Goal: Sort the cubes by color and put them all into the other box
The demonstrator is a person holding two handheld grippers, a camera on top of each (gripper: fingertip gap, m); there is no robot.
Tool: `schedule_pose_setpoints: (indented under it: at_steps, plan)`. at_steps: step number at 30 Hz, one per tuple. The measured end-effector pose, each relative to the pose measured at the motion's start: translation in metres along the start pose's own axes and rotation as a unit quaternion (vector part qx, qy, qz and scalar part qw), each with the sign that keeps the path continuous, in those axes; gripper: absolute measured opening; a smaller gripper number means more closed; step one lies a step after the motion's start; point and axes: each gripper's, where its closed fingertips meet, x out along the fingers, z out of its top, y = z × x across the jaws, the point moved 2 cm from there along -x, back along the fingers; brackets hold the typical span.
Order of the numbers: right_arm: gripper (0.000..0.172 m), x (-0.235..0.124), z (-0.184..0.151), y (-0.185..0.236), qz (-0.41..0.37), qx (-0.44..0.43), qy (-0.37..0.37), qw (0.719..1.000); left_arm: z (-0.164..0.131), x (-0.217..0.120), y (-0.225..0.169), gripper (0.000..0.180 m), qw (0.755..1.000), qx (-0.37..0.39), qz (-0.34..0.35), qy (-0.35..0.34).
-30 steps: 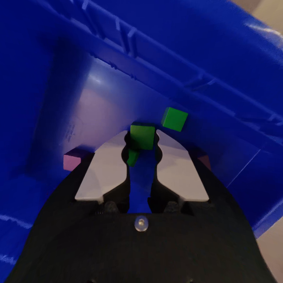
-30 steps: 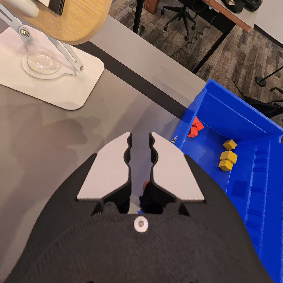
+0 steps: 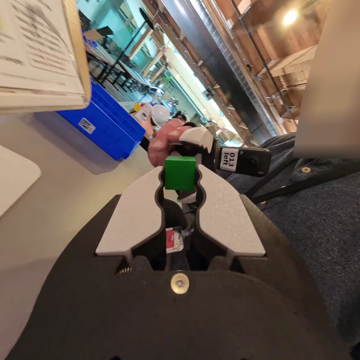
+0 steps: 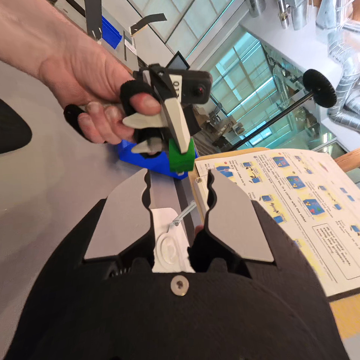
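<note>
The left claw (image 3: pixel 180 171) is clenched on a solid green cube (image 3: pixel 179 173), both pads pressing its side faces near the fingertips. The cube is raised in the air above the grey counter (image 3: pixel 64 187), between the two claws. The right claw (image 4: pixel 178 175) stands released, with nothing between its pads; the green cube sits just beyond its tips at 12 o'clock.

Risks from this position:
- The hold is shallow, at the tips only. A jolt or a slight slackening could, in all likelihood, tip the cube out onto the counter.
- If a transfer to the right claw is intended, the two claws may collide, or the left may let go before the right has closed, dropping the cube.
- The blue plastic box (image 3: pixel 105 124) lies at 10 o'clock in the left wrist view, well apart from the cube. A long carry lengthens the exposure to slip.

Limits of visibility:
- The interior of either box is not shown, so the colour groups and remaining cubes cannot be checked.
- In the right wrist view the blue box is largely masked by the hand (image 4: pixel 78 78) and the left claw.
- The printed sheet on a wooden board (image 4: pixel 282 204) is cut off at the edge, and motion blur softens both views.
</note>
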Motion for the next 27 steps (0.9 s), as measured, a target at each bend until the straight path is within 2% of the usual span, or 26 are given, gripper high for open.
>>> schedule_pose_setpoints:
  at_steps: [3, 6, 7, 11, 14, 16, 18, 19, 22, 27]
  plan:
    - [0.053, -0.001, 0.002, 0.008, 0.002, -0.020, -0.005, 1.000, -0.009, 0.022, -0.005, 0.029, 0.999, -0.025, -0.040, 0.002]
    - [0.031, -0.005, -0.005, 0.003, -0.044, -0.049, 0.023, 0.998, -0.020, 0.038, -0.004, 0.029, 0.997, -0.047, -0.061, 0.012]
    - [0.031, -0.008, -0.006, 0.004, -0.047, -0.052, 0.023, 0.997, -0.021, 0.041, -0.005, 0.029, 0.996, -0.055, -0.071, 0.008]
    - [0.030, -0.024, -0.009, 0.006, -0.030, -0.005, 0.021, 0.999, -0.028, 0.056, -0.008, 0.029, 0.991, -0.084, -0.108, 0.014]
    - [0.029, -0.039, -0.014, 0.001, -0.045, 0.030, 0.029, 0.998, -0.029, 0.068, -0.008, 0.030, 0.991, -0.082, -0.100, 0.037]
    - [0.029, -0.053, -0.020, -0.006, -0.054, 0.062, 0.037, 0.996, -0.026, 0.072, -0.007, 0.039, 0.992, -0.079, -0.093, 0.047]
    - [0.029, -0.073, -0.030, -0.018, -0.068, 0.081, 0.046, 0.993, -0.023, 0.071, -0.008, 0.038, 0.992, -0.072, -0.092, 0.047]
    - [0.029, -0.086, -0.039, -0.028, -0.078, 0.088, 0.060, 0.991, -0.021, 0.070, -0.009, 0.033, 0.992, -0.067, -0.093, 0.046]
    - [0.029, -0.135, -0.087, -0.067, -0.117, 0.103, 0.131, 0.979, -0.018, 0.063, -0.013, 0.000, 0.995, -0.036, -0.089, 0.041]
    - [0.030, -0.234, -0.205, -0.124, -0.158, 0.106, 0.322, 0.927, -0.019, 0.050, -0.010, 0.000, 0.996, -0.047, -0.072, 0.017]
